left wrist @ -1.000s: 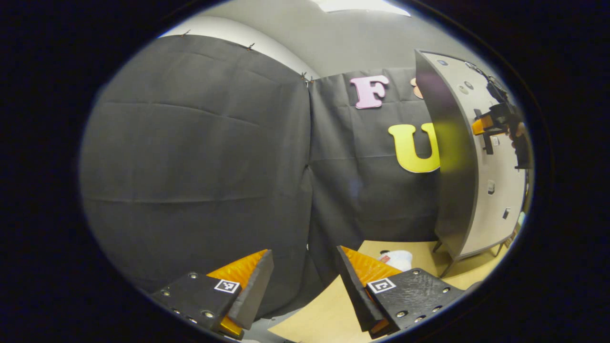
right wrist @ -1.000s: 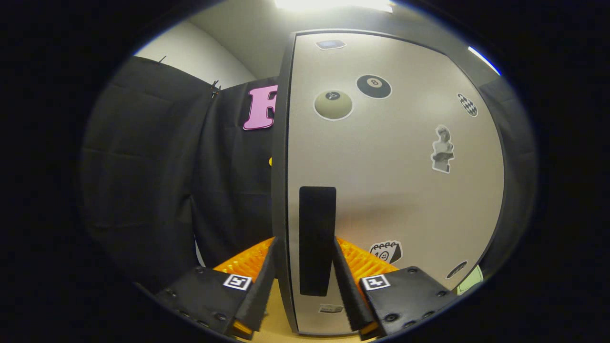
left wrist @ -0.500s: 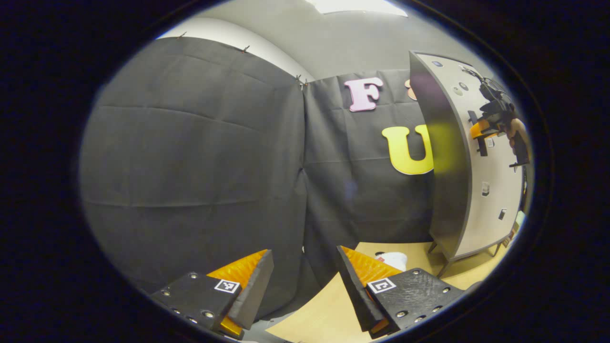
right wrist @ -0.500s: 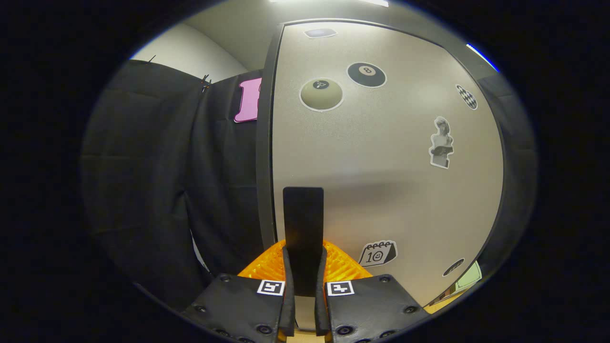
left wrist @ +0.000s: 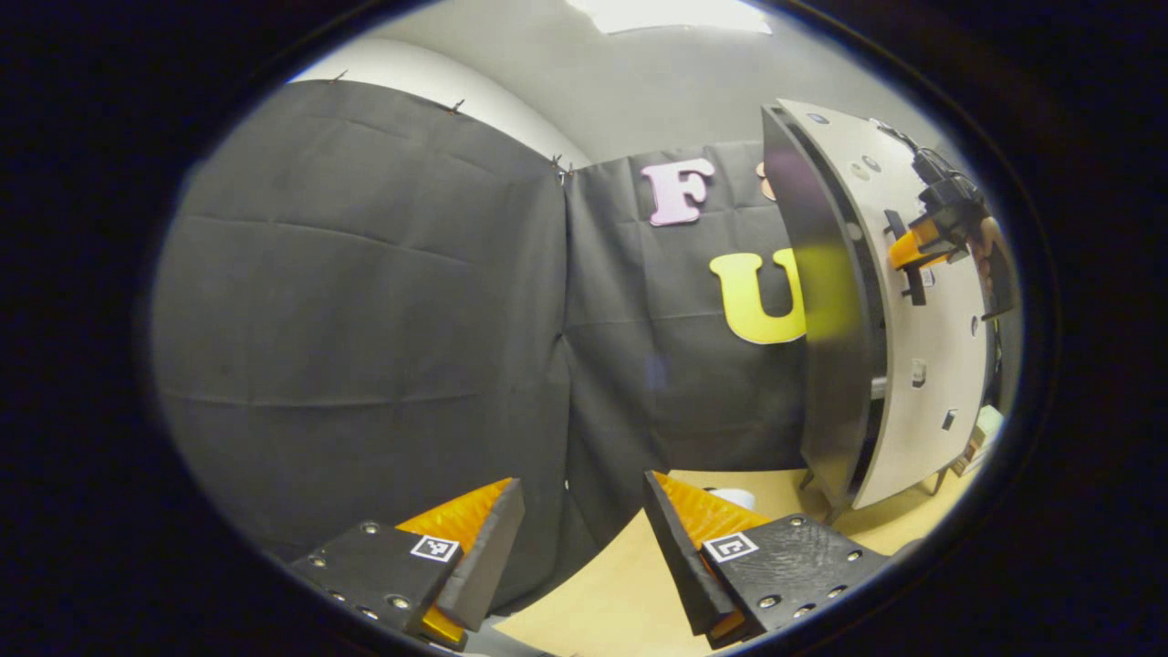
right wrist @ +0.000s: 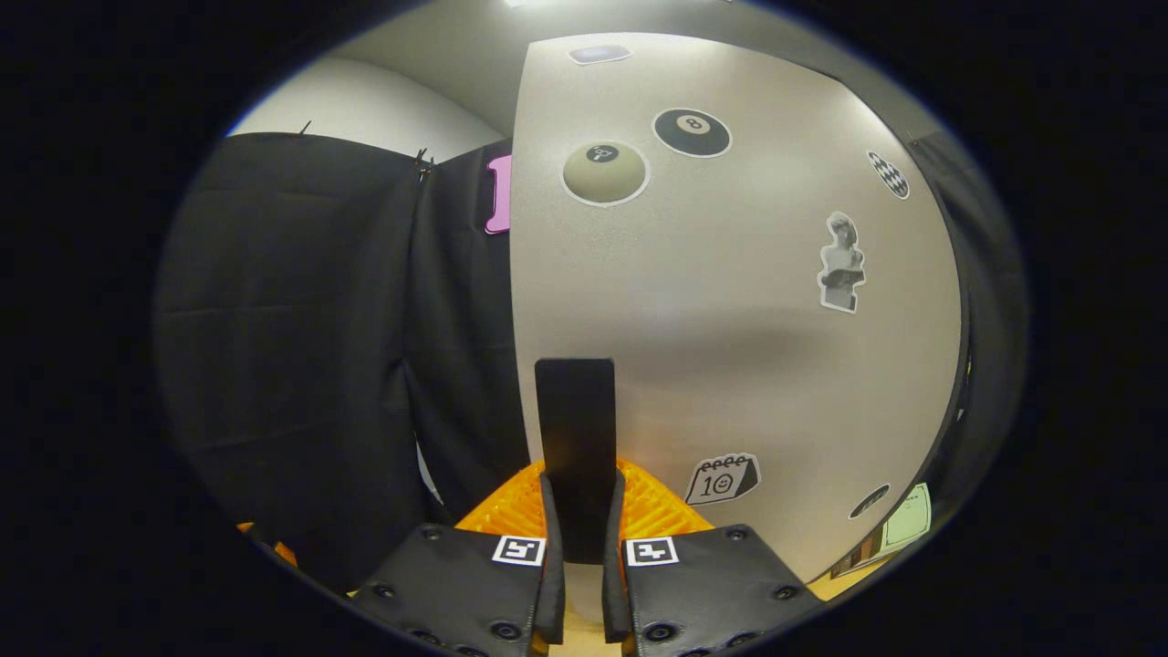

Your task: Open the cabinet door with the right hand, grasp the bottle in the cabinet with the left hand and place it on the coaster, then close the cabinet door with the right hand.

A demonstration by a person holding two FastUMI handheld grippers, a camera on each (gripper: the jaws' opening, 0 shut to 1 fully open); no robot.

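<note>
The pale cabinet door [right wrist: 730, 301], covered with stickers, carries a black upright handle [right wrist: 575, 438]. My right gripper [right wrist: 577, 557] is shut on that handle from both sides. In the left gripper view the cabinet [left wrist: 821, 301] stands at the right with its door [left wrist: 922, 319] swung slightly ajar, and the right gripper [left wrist: 912, 251] grips the handle [left wrist: 908, 274] there, held by a hand. My left gripper [left wrist: 584, 538] hangs open over the table's front corner with nothing between its fingers. A white object [left wrist: 735, 497], partly hidden by the left gripper's finger, lies on the table near the cabinet's feet.
The light wooden table [left wrist: 620, 584] spreads under the left gripper and reaches the cabinet's thin legs [left wrist: 808, 479]. Black cloth walls close in the left and back. A pale green paper [right wrist: 903, 525] lies low at the right behind the door.
My right gripper closed on the door handle and pulled; the door has swung out a little from the cabinet body. The left gripper stayed open and drifted slightly.
</note>
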